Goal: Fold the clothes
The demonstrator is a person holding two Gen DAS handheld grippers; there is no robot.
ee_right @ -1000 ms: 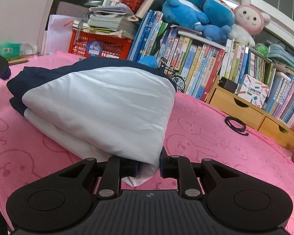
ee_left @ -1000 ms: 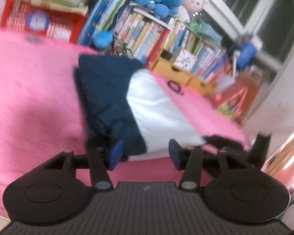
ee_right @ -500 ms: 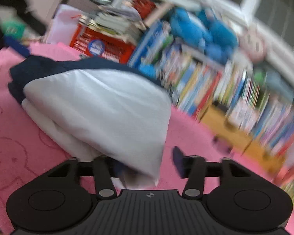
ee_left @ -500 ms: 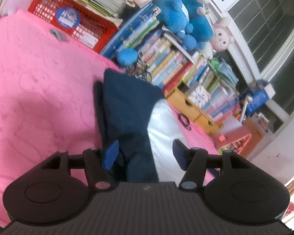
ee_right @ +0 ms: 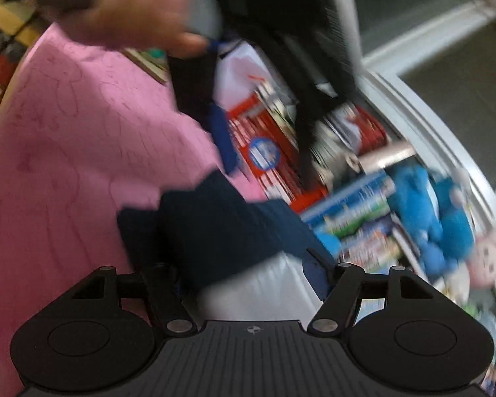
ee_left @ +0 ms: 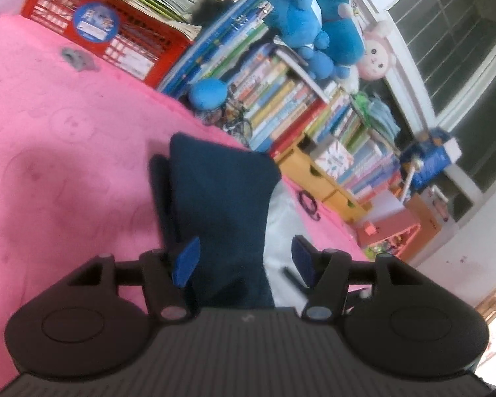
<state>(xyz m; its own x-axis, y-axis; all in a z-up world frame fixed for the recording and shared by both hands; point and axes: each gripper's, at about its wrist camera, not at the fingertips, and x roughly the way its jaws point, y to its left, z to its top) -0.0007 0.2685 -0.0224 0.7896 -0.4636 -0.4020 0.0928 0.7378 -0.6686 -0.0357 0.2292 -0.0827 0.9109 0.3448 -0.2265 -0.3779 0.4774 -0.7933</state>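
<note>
Folded navy-and-white fabric garment lies on pink plush cloth; left gripper and right gripper both spread wide, straddling its near edge.

pink blanket | on it: folded garment, black cord

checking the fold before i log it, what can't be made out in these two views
- Left wrist view: the near end of the folded garment runs under the left tongs, whose body hides it.
- Right wrist view: motion blur smears the garment between the right tongs, so contact is unclear.
- Right wrist view: the hand up top is blurred and cut off.
</note>
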